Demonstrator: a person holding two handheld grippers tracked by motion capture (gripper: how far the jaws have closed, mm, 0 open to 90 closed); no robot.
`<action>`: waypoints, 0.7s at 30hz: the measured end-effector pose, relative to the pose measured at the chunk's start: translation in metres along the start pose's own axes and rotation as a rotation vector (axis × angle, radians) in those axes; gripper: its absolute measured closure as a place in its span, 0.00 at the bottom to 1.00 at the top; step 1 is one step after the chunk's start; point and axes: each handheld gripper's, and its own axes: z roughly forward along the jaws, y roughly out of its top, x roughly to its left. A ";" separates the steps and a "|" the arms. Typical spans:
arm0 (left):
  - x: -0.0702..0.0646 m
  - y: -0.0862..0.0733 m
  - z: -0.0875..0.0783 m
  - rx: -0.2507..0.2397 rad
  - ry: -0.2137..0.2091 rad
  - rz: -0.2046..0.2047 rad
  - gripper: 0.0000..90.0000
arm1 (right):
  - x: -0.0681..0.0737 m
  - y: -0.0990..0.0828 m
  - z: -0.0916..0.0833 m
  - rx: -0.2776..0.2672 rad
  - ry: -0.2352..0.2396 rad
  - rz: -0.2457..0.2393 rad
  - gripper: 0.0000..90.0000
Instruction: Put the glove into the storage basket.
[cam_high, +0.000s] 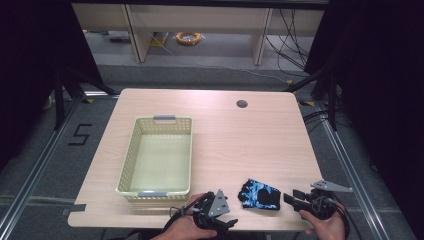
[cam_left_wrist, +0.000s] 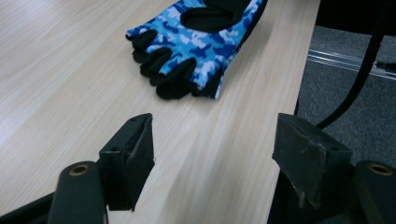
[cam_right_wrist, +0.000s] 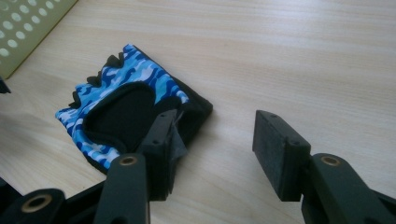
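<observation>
A fingerless glove (cam_high: 258, 195) in blue camouflage with black palm patches lies flat near the table's front edge. In the high view, my left gripper (cam_high: 231, 222) sits just left of it, held in a hand at the table's edge. In the left gripper view, my left gripper (cam_left_wrist: 215, 135) is open, and the glove's (cam_left_wrist: 196, 42) finger stubs lie a little ahead of the jaws. My right gripper (cam_high: 291, 199) is close to the glove's right side. In the right gripper view, my right gripper (cam_right_wrist: 215, 135) is open over bare wood, one jaw beside the cuff of the glove (cam_right_wrist: 116, 112).
A pale yellow perforated basket (cam_high: 162, 120) with grey handles stands empty on the table's left half. A round cable hole (cam_high: 242, 104) sits near the far edge. In the left gripper view, the table edge drops to grey floor (cam_left_wrist: 355, 121), crossed by a black cable (cam_left_wrist: 359, 79).
</observation>
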 end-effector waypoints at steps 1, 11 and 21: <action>-0.001 0.002 0.003 -0.001 0.000 -0.002 0.32 | 0.000 0.000 0.002 -0.001 0.010 0.008 0.58; 0.000 0.010 0.031 0.004 0.010 -0.012 0.35 | 0.002 0.000 0.007 0.001 0.000 -0.025 0.58; 0.003 0.017 0.046 0.027 0.011 0.009 0.44 | 0.002 -0.003 0.013 -0.007 0.023 0.008 0.59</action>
